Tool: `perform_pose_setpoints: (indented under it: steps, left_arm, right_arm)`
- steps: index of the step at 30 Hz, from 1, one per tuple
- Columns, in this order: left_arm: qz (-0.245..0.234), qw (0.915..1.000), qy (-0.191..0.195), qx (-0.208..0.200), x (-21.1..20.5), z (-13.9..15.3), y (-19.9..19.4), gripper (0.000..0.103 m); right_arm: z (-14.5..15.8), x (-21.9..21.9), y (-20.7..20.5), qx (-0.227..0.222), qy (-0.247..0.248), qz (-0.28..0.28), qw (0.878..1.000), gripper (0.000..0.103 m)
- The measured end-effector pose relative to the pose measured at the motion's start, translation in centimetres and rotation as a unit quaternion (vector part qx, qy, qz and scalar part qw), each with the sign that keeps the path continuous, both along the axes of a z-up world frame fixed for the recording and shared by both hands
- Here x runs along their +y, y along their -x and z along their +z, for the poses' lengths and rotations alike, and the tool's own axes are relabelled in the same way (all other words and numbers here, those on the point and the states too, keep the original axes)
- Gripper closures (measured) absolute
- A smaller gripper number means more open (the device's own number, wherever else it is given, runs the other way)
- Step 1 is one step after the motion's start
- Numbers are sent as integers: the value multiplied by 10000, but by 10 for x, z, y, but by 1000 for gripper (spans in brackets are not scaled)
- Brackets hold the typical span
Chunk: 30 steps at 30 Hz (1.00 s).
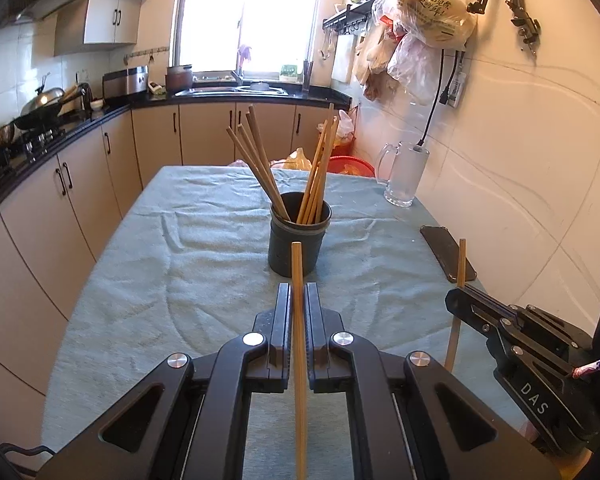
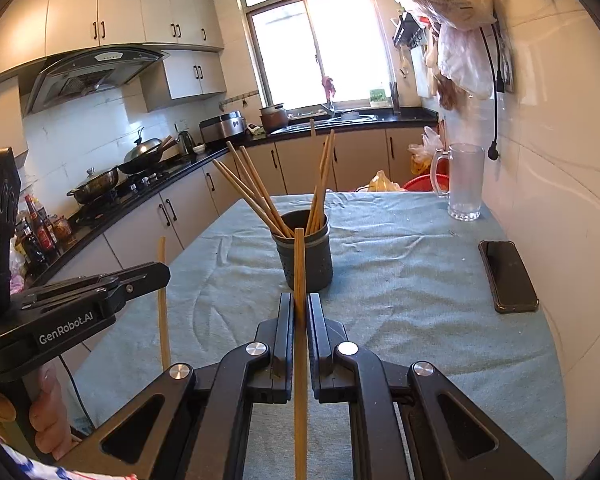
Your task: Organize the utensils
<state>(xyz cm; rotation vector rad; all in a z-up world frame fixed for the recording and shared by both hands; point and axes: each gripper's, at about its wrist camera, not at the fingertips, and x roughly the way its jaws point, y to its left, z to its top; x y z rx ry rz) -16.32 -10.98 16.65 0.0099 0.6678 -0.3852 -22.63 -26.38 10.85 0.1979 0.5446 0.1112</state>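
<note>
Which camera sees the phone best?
The right wrist view: the whole phone lies clear on the cloth beside the wall. In the left wrist view the phone is partly hidden behind the right claw and its chopstick.

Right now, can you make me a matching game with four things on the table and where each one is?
Things:
1. black holder
2. glass mug
3. phone
4. left claw

Places or states:
A. lying flat near the wall-side edge of the table
B. shut on one chopstick
C. middle of the table, full of chopsticks
D. standing at the far corner by the wall

Pairs: 1-C, 2-D, 3-A, 4-B
</note>
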Motion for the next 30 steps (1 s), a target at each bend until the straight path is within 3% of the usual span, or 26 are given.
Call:
perform_pose_setpoints:
  steps: [30]
  left_arm:
    - [45,9998,-167,-94,-1,11,-5,98]
  right_arm:
    - [18,3,0,-211,-5,48,9998,96]
